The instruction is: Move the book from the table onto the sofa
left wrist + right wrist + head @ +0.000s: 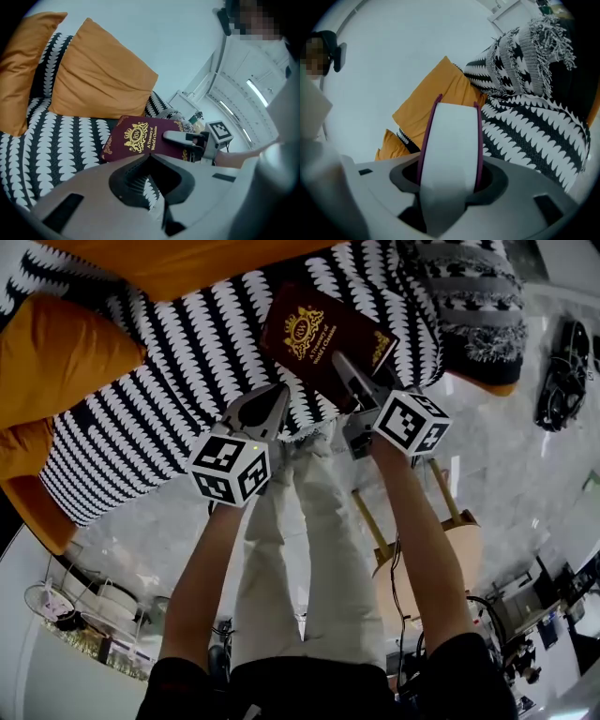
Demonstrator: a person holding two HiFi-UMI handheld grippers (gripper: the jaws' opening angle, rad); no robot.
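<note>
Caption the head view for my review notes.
Right gripper holds the maroon book over the black-and-white sofa; left gripper, shut and empty, hovers alongside.

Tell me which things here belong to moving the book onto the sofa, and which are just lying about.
Part of the job:
book, dark red, over the seat
right claw, clamped on the book
sofa, black-and-white patterned

Just lying about:
orange cushions on the sofa
fringed throw at the sofa's end
left claw, shut, holding nothing
</note>
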